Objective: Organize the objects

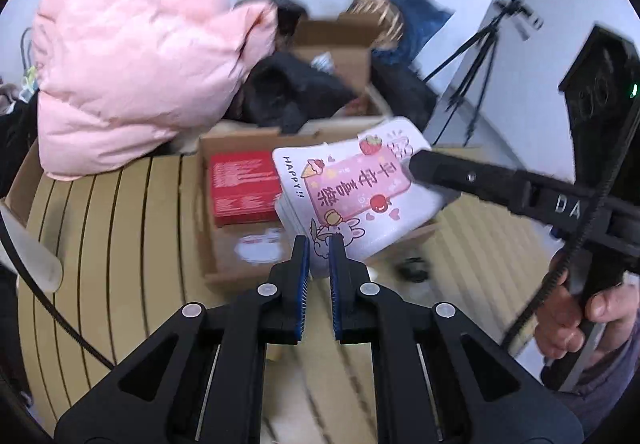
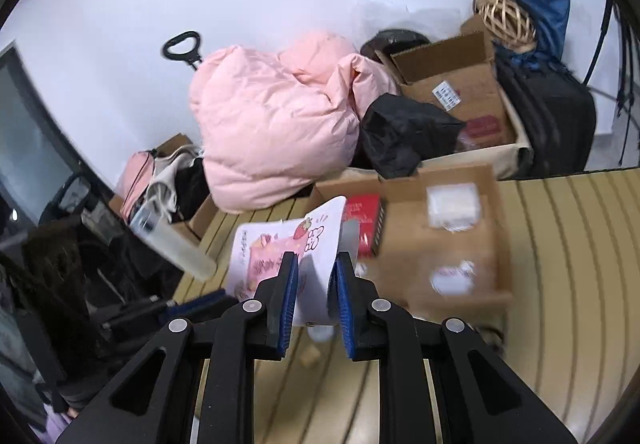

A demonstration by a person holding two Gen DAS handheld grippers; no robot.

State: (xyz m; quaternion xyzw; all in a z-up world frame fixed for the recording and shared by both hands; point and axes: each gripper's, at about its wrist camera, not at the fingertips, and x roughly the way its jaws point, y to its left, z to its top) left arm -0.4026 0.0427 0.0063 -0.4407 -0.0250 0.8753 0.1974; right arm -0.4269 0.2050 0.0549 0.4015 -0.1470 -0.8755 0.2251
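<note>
A stack of white cards with a pink cartoon print [image 1: 352, 188] hangs above the front of an open cardboard box [image 1: 224, 276]. My right gripper [image 2: 316, 268] is shut on the stack's edge [image 2: 320, 244]; its arm shows in the left wrist view [image 1: 480, 180]. My left gripper [image 1: 319, 244] has its jaws close together, a small gap between the pads, right at the stack's near corner; I cannot tell whether it touches it. A red box [image 1: 244, 188] and small white packets lie in the cardboard box.
A pink puffy jacket [image 1: 132, 60] and black clothing [image 1: 292, 96] pile up behind the box, with another cardboard box [image 1: 336, 44] further back. The surface is tan with dark stripes [image 1: 112, 244]. A tripod [image 1: 480, 60] stands at the right.
</note>
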